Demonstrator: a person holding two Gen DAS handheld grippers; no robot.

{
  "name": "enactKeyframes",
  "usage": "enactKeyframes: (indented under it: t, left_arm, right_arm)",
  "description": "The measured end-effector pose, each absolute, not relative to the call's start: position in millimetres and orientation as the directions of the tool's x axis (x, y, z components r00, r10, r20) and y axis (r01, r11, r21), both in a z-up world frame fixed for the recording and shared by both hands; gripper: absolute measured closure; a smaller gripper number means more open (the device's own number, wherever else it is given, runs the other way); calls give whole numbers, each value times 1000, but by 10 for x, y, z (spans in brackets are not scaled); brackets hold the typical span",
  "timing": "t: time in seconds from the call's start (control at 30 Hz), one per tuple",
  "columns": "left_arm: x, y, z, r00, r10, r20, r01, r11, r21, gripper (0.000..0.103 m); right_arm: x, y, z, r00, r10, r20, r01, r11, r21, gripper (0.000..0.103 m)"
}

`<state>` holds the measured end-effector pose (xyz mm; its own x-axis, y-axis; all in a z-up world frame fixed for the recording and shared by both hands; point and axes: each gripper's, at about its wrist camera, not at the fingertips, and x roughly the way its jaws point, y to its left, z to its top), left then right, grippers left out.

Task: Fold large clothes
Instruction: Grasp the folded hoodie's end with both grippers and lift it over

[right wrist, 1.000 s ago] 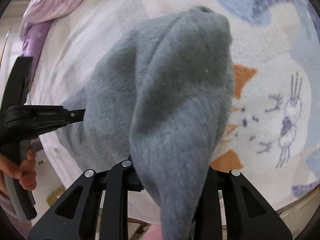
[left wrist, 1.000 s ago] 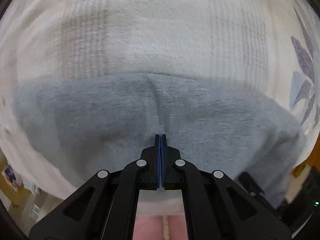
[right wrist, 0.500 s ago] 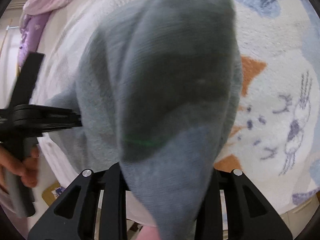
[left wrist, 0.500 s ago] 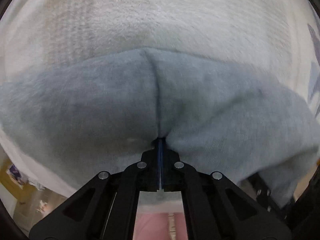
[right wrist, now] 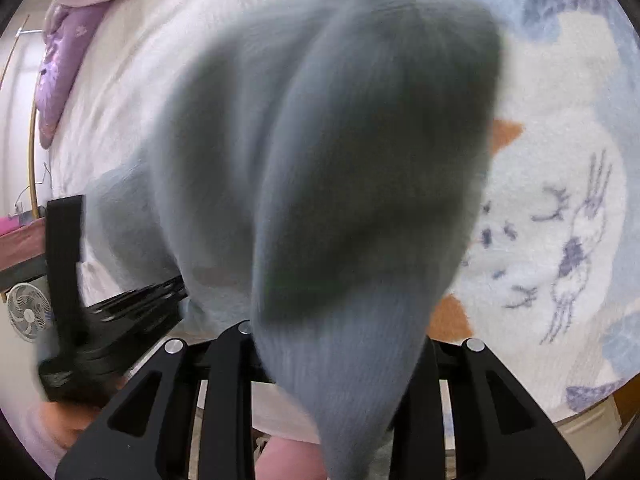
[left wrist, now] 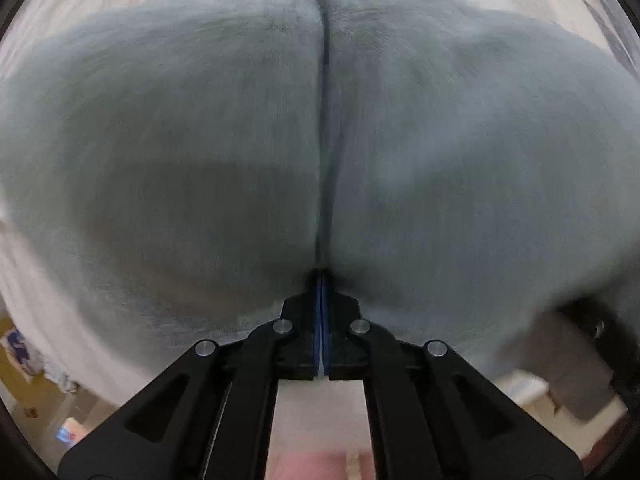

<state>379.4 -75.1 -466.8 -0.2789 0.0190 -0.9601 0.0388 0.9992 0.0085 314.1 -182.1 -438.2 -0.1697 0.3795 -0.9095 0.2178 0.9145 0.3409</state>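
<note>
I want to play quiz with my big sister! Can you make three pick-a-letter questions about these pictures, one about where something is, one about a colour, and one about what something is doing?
1. Where is the purple pillow in the right wrist view?
A. upper left
B. lower right
C. middle

2. What colour is the garment?
A. red
B. grey
C. yellow

3. How are the left gripper fingers?
A. wide apart
B. closed together on the garment
C. missing

Answers: 1 A, it lies at the bed's far upper-left edge. 2 B, the knit cloth is grey in both views. 3 B, the blue pads meet with cloth pinched at their tips.
</note>
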Motion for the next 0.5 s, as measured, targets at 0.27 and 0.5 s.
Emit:
enactKeyframes:
  t: [0.27,0.5]
  left_arm:
    - [3396,-495,-4679,-219,40,-975,-44,998,51,103]
    - [3384,-644,-4623,-155,147,-977,31,989,144,103]
  right_arm:
    - [3139,-1834,-4420,-151,397,-905,232,905,357,75]
    - [3159,-1809,-4496,-127,402,-907,265,895,360,84]
